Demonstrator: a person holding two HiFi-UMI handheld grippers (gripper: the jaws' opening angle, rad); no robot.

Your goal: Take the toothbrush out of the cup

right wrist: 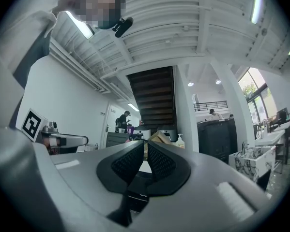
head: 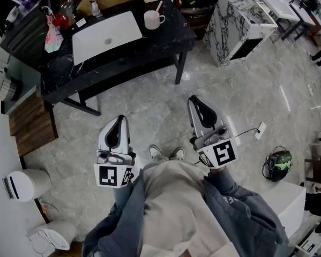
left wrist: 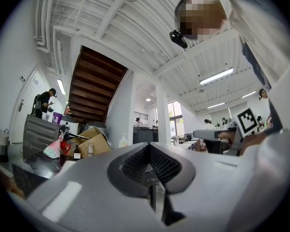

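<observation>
Close in front of the person's waist, the left gripper (head: 119, 123) and the right gripper (head: 198, 107) are held side by side, a little apart, both aimed away from the body toward the far table. In the left gripper view the left gripper (left wrist: 148, 158) has its ribbed black pads (left wrist: 166, 166) brought together at the tip with nothing between them. In the right gripper view the right gripper (right wrist: 145, 153) is likewise closed and empty, with only a thin slit between its pads (right wrist: 161, 164). Each sits roughly level with its nose tipped slightly up, the marker cube toward the body and a grey sleeve (head: 246, 213) behind it. The toothbrush (head: 159, 7), pink, stands slanted in the cup (head: 154, 19), far ahead of both grippers and well apart from them, slightly nearer the right one's line. The cup rests on the black table (head: 165, 42), just right of a white basin (head: 106, 35). In all there are two grippers, one cup, one toothbrush, one basin and one table. Between the grippers and the table lies pale marbled floor (head: 149, 106). A marble-patterned cabinet (head: 232, 28) stands to the right of the table, a white bin (head: 23, 185) at near left, and a dark rounded object (head: 278, 165) lies on the floor at near right.
</observation>
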